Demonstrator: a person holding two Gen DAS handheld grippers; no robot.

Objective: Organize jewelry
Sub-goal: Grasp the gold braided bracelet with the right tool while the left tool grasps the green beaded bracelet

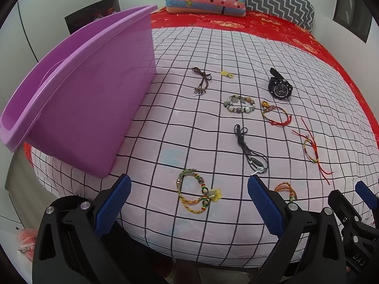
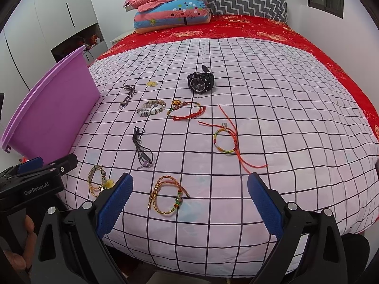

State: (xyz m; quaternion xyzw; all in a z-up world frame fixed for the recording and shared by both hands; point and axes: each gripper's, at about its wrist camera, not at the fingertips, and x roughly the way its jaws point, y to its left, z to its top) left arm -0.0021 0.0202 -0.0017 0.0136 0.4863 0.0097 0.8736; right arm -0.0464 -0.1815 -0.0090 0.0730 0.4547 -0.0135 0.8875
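Observation:
Several jewelry pieces lie spread on a checked pink sheet [image 1: 165,118]. My left gripper [image 1: 189,201] is open, low over the near edge, with a braided bracelet carrying a yellow flower charm [image 1: 196,193] between its fingers, untouched. My right gripper [image 2: 189,200] is open too, with a gold braided bracelet [image 2: 167,195] lying between its fingers. Farther off lie a black watch [image 1: 279,87], a beaded bracelet [image 1: 239,104], a red cord bracelet [image 1: 276,113], a black cord necklace [image 1: 251,152] and a brown cord necklace [image 1: 201,81]. A purple bin [image 1: 90,94] stands at the left.
A red, yellow and green cord bracelet [image 2: 225,139] and a small yellow charm [image 2: 151,84] also lie on the sheet. Folded quilts and pillows [image 2: 173,11] are stacked at the head of the red bed cover. White wardrobes line the left wall.

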